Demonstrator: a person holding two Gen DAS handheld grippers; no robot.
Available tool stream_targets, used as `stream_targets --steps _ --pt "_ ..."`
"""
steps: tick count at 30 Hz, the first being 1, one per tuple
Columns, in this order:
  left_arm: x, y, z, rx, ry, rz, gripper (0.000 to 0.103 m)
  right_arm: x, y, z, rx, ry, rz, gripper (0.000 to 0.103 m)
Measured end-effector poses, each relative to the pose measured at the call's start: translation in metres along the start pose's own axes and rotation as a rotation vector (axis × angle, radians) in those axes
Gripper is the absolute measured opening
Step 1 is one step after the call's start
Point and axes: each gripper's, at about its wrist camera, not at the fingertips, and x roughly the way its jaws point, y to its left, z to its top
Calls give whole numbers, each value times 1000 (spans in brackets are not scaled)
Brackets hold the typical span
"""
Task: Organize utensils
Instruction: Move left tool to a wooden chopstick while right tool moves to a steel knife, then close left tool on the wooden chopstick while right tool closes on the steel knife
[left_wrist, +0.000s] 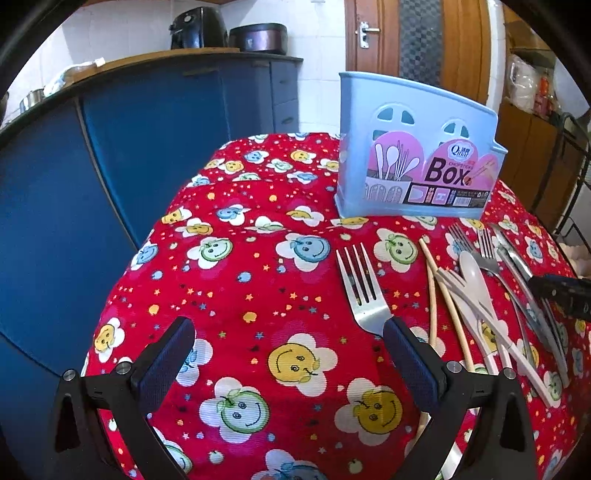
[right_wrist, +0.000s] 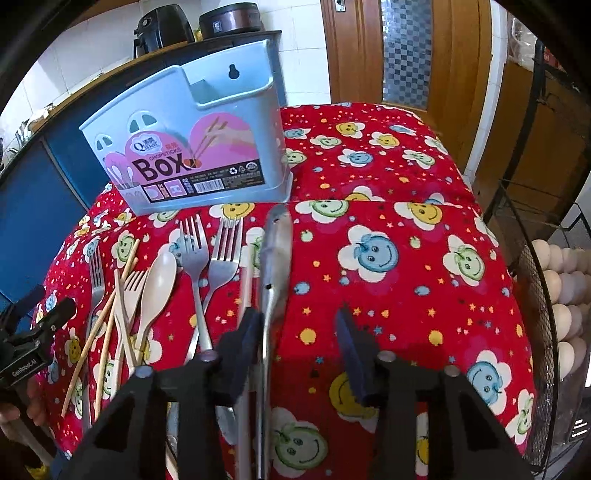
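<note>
A light blue utensil box (left_wrist: 413, 155) stands at the back of the red cloth; it also shows in the right wrist view (right_wrist: 199, 147). Metal forks (right_wrist: 207, 258), a cream plastic spoon (right_wrist: 157, 284), a cream fork, wooden chopsticks (right_wrist: 107, 321) and a metal knife (right_wrist: 275, 251) lie in front of it. My left gripper (left_wrist: 288, 332) is open, its right finger over the handle of a metal fork (left_wrist: 364, 291). My right gripper (right_wrist: 295, 321) is open around the knife's handle, the left finger beside it.
The table wears a red smiley-flower cloth (left_wrist: 258, 295). A blue cabinet (left_wrist: 110, 147) stands to the left, a wooden door (right_wrist: 406, 48) behind. A wire basket of eggs (right_wrist: 565, 295) stands at the right edge.
</note>
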Motion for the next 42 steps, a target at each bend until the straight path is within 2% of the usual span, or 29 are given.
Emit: stream_targets --steps 4,8,12,16,22,24,27,42 --pt "4 1 0 4 25 -12 101 4 3 4 -27 0 1 32" --pt "5 -2 -1 14 47 -49 101 7 4 6 -32 7 0 32" --pt "4 -7 -2 18 79 -85 89 11 4 8 -36 10 -1 32" --pt "2 -14 -1 1 106 -163 76 10 4 5 -50 7 -3 32" --pt "4 -38 3 75 128 -197 60 12 4 7 -59 16 4 32" --pt "6 -46 5 101 141 -209 51 13 3 9 -55 22 11 32" --pt "9 -54 10 136 164 -224 45 14 0 11 -47 29 24 32" --pt "-2 -62 14 172 244 -366 45 17 -3 15 -55 28 54 33"
